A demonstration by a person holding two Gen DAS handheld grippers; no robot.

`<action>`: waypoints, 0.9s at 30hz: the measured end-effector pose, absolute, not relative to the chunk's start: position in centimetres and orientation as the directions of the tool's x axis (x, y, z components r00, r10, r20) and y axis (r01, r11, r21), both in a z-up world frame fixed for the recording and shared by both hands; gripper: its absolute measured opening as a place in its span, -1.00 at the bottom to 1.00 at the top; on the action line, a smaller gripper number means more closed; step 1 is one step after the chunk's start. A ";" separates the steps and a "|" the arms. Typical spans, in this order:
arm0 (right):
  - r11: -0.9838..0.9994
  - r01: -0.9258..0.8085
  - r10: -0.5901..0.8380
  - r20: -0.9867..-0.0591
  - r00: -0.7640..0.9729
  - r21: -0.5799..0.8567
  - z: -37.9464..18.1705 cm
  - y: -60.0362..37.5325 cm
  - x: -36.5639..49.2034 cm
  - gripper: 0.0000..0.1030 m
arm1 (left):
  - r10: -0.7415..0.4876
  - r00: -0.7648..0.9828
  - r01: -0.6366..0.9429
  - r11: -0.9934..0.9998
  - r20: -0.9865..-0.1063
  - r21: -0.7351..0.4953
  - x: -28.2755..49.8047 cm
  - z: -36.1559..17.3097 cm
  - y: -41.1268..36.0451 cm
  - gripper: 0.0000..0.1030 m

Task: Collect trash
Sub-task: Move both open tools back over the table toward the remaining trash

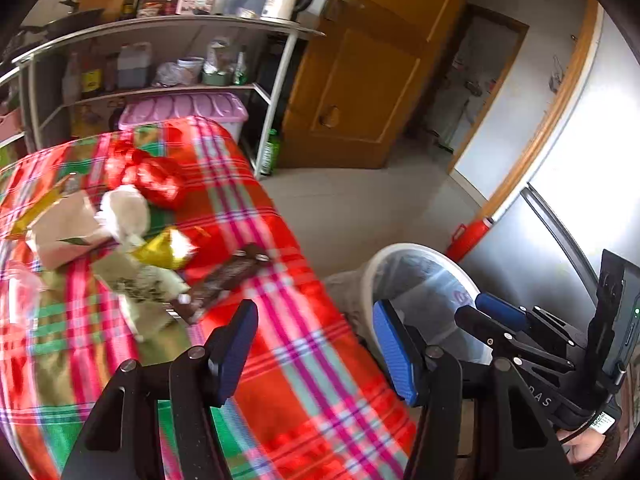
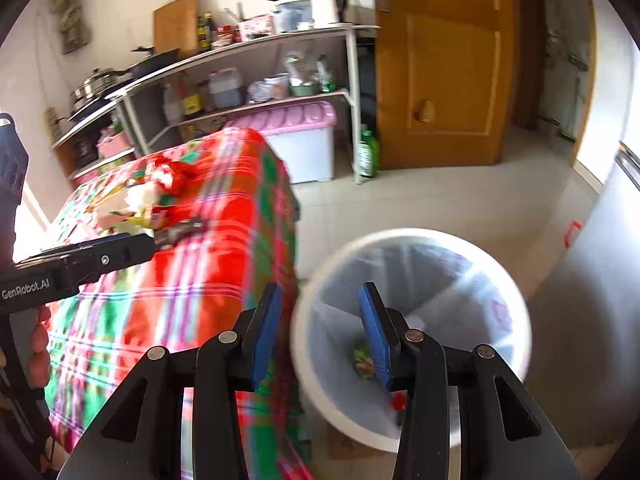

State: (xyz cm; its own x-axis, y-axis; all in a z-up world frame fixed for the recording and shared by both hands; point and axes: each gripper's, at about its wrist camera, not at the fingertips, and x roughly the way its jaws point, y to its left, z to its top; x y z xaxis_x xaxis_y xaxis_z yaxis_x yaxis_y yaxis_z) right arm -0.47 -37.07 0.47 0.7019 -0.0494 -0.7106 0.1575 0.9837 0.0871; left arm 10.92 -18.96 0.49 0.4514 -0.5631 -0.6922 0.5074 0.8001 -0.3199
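A pile of trash lies on the plaid-covered table (image 1: 304, 360): a red plastic bag (image 1: 152, 176), a white tissue wad (image 1: 124, 210), a cardboard box (image 1: 66, 228), a yellow wrapper (image 1: 164, 250) and a brown wrapper (image 1: 228, 280). My left gripper (image 1: 316, 348) is open and empty above the table's near corner, short of the brown wrapper. Beside the table on the floor stands a white lined bin (image 2: 400, 236); a green wrapper (image 2: 362, 360) lies at its bottom. My right gripper (image 2: 320, 336) hangs open and empty over the bin's left rim. The left gripper (image 2: 132, 240) also shows there.
A metal shelf (image 1: 172, 24) with bottles, a kettle and pans stands behind the table. A pink-lidded storage box (image 1: 184, 110) sits under it, with a green bottle (image 2: 368, 152) on the floor nearby. A wooden door (image 2: 440, 60) is beyond, a silver fridge (image 1: 580, 200) at the right.
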 end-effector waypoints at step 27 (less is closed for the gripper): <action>0.970 -0.223 0.222 -0.720 0.657 0.096 -1.0 -21.3 9.3 -0.19 | -0.329 0.637 0.187 0.943 -0.697 -0.275 15.4 0.1 0.6 0.29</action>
